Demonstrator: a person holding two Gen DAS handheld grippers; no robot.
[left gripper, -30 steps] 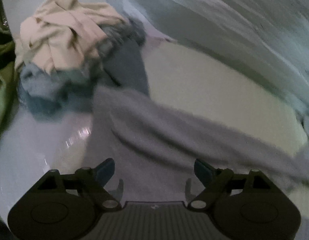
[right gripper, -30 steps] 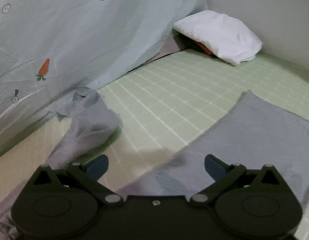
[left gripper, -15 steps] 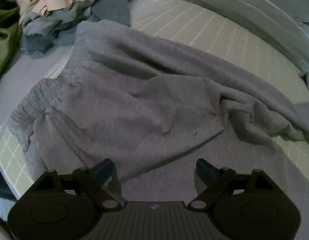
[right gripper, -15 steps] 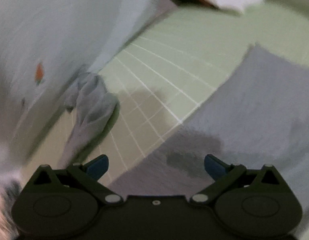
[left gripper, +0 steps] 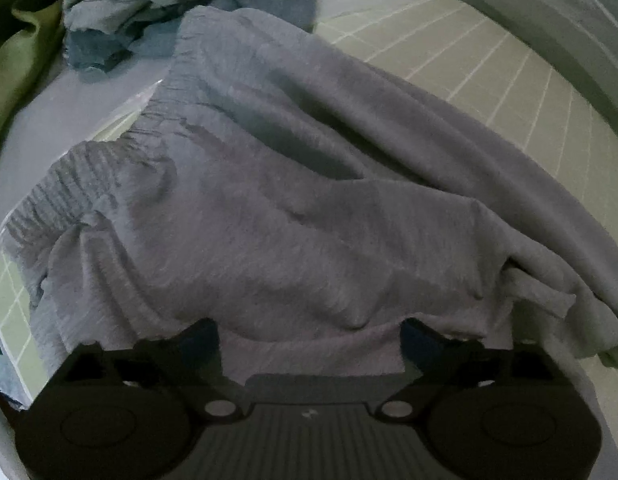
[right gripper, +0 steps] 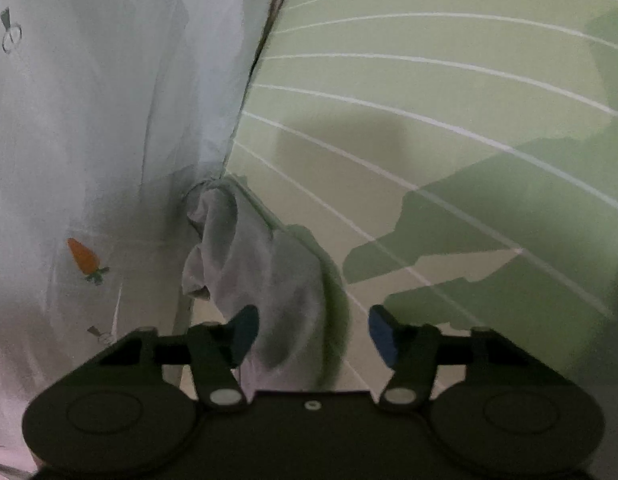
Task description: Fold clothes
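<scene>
Under my left gripper (left gripper: pixel 309 336) the grey sweatpants (left gripper: pixel 293 208) sprawl rumpled across the checked bed sheet (left gripper: pixel 489 76), jaws spread above cloth. Rightward, my right gripper (right gripper: pixel 313 328), jaws spread, straddles the leg cuff (right gripper: pixel 245 256); I should pinch low, then pull straight.

Trousers (left gripper: pixel 309 200) lie on the mat (left gripper: pixel 489 64), clothes pile (left gripper: pixel 157 4) behind

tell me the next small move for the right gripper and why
Probably ease the right gripper forward and close on the bunched leg end of the grey sweatpants. Its jaws stand open with that crumpled cloth lying between them against the carrot-print sheet, and the leg needs pulling straight on the green checked sheet before folding.
</scene>
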